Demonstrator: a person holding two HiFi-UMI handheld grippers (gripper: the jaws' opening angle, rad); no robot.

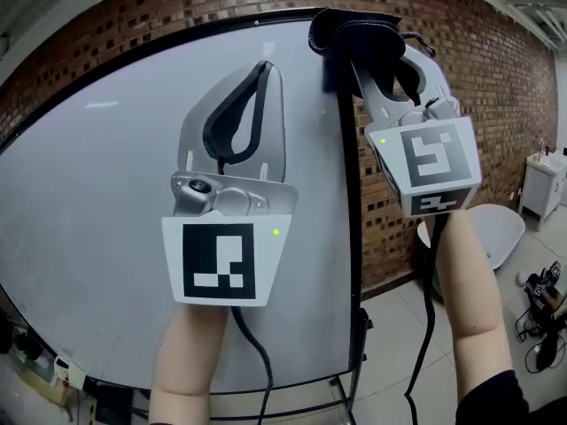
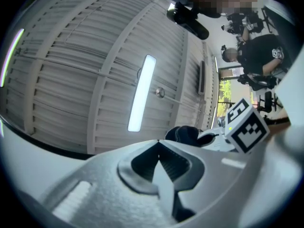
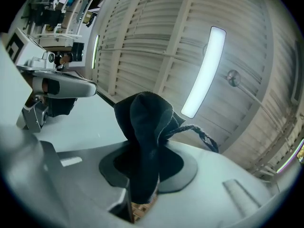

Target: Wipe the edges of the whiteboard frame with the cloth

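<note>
The whiteboard point(image 1: 106, 202) has a thin black frame point(image 1: 352, 202) and stands against a brick wall. My right gripper point(image 1: 379, 56) is up at the board's top right corner, shut on a dark cloth point(image 1: 353, 32) that lies over the frame's right edge. In the right gripper view the cloth point(image 3: 145, 127) bunches up between the jaws, a frayed cord trailing off it. My left gripper point(image 1: 262, 71) is held in front of the board's face, pointing up, shut with nothing in it; its tips meet in the left gripper view point(image 2: 158, 144). The cloth point(image 2: 183, 134) shows just beyond them.
A brick wall point(image 1: 496, 87) runs behind and to the right of the board. On the tiled floor at the right are a white rounded seat point(image 1: 493, 230), a white cabinet point(image 1: 541, 184) and cables point(image 1: 542, 308). A person point(image 2: 259, 56) shows far off in the left gripper view.
</note>
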